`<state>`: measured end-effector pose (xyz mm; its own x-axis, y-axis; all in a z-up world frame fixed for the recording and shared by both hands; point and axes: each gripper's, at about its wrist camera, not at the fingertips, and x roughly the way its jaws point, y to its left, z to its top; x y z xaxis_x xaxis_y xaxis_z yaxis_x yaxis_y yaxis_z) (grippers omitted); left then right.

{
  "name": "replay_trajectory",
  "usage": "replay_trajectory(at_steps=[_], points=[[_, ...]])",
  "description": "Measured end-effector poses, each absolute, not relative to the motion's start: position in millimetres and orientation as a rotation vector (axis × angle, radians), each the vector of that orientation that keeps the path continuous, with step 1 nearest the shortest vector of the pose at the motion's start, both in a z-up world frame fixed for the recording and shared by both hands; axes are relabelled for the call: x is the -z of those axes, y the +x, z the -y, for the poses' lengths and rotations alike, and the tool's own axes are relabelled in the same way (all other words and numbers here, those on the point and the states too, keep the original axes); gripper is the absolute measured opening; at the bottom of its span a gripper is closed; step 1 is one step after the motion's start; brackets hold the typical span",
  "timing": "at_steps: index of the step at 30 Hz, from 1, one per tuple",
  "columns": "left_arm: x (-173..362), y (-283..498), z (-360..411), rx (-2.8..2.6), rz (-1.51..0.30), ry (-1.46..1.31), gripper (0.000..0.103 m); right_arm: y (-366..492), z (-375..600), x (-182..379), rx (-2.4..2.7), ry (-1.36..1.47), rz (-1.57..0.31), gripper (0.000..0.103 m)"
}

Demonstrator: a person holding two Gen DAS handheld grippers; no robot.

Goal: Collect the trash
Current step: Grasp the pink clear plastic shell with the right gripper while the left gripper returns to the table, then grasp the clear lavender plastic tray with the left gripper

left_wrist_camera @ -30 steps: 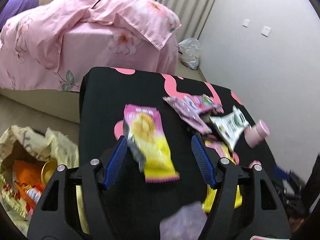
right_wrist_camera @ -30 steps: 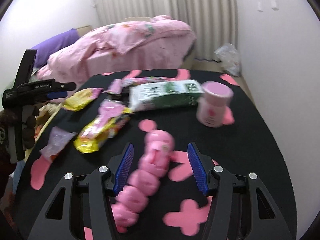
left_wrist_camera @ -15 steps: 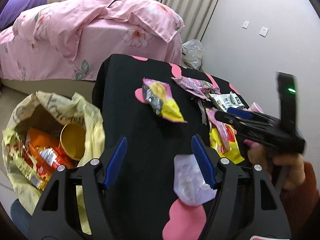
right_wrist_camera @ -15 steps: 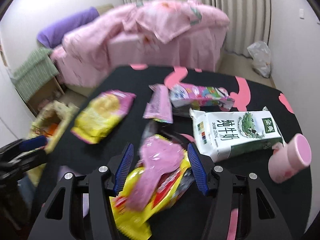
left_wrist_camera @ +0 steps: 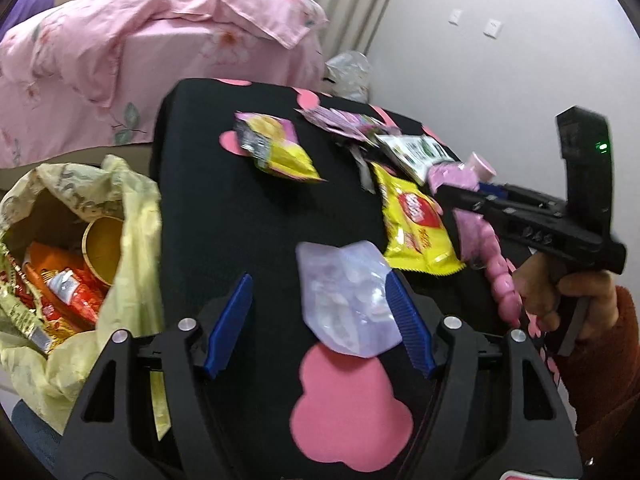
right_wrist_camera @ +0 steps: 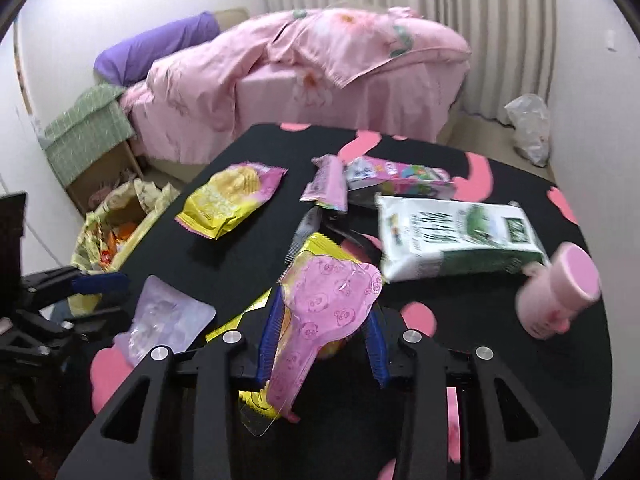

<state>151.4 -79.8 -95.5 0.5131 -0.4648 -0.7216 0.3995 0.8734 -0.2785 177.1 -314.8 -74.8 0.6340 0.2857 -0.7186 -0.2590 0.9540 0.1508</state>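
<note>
The black counter (right_wrist_camera: 256,248) with its pink patches carries the litter; beside its edge, on the floor, the yellow trash bag (left_wrist_camera: 132,208) gapes, already holding wrappers. On the counter lie a green-and-white carton (right_wrist_camera: 460,236), a pink cup (right_wrist_camera: 560,292) on its side, and yellow snack packets. The right gripper (right_wrist_camera: 320,340) has its fingers clamped on a pink plastic blister pack (right_wrist_camera: 320,312), lifted over a yellow packet. The left gripper (left_wrist_camera: 320,324) hovers with fingers wide apart around a lilac blister tray (left_wrist_camera: 348,300), which touches the right finger.

To do this well, I'd centre the tray between the fingers before closing, since thin plastic slips.

Only the left view looks down into the bag; only the right shows the cup's tilt clearly.
</note>
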Motion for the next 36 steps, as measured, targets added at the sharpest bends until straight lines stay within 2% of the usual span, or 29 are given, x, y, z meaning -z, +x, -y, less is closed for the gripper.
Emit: replay_trajectory(at_steps=[7, 12, 26, 36], points=[[97.8, 140.0, 116.7, 0.576, -0.925, 0.029, 0.075, 140.6, 356.9, 65.3, -0.204, 0.068, -0.772, 0.036], [108.4, 136.0, 139.4, 0.522, -0.938, 0.179, 0.076, 123.6, 379.3, 65.3, -0.182, 0.135, -0.748, 0.036], [100.3, 135.6, 110.3, 0.567, -0.938, -0.057, 0.075, 102.4, 391.3, 80.5, -0.189, 0.217, -0.729, 0.036], [106.5, 141.2, 124.2, 0.470, -0.950, 0.065, 0.079, 100.1, 390.1, 83.8, -0.200, 0.231, -0.735, 0.036]])
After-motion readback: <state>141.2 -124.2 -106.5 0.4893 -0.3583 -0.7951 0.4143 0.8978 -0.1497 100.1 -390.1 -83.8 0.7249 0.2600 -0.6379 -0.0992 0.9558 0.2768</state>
